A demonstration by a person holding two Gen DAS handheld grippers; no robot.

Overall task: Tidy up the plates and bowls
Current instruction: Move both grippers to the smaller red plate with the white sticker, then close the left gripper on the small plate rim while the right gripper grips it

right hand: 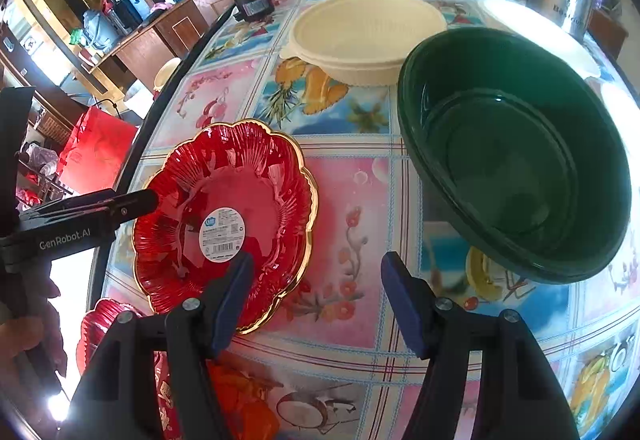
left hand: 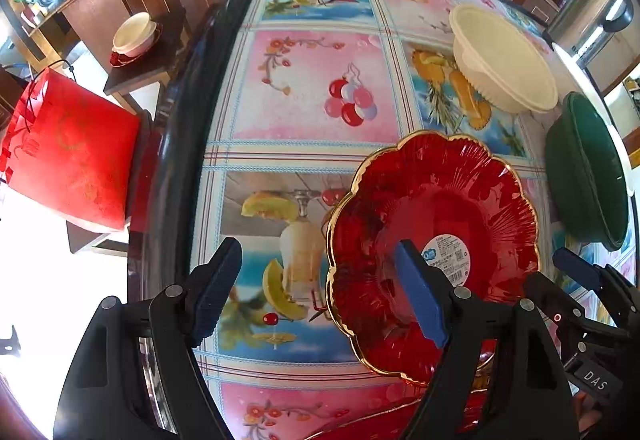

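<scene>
Red translucent glass, ribbed and scalloped with a gilt edge, forms the fruit plate [left hand: 432, 240] lying flat on the printed oilcloth table [left hand: 312, 92], near its left edge. A round white barcode label [left hand: 448, 258] sits in the well, which suggests the plate is new and the label side faces up.

Left gripper [left hand: 320, 292] — jaws spread wide, nothing between the pads. It points steeply downward, with its right finger [left hand: 420, 296] over the plate's well and its left finger [left hand: 216, 288] over bare oilcloth beside the rim. This straddle appears intended to take the near-left rim between the pads; contact with the glass cannot be confirmed.

Right gripper [right hand: 316, 296] — jaws likewise parted and empty. It hovers over the oilcloth between the plate and the dark green bowl [right hand: 516, 152], its left pad overlapping the plate's near rim in view. Probably it is waiting.

The green bowl is smooth, glossy and deep, with a stepped inner wall. Behind it stands a cream plastic bowl [right hand: 364, 36] with a fluted lower wall and a flanged rim; the two look near or touching, which cannot be settled.

A second red scalloped piece [right hand: 100, 332] shows at the table's near edge, perhaps the stacking target. Thin gilt rim and slick glass call for a firm, centred pinch — slippage is the likely risk.
</scene>
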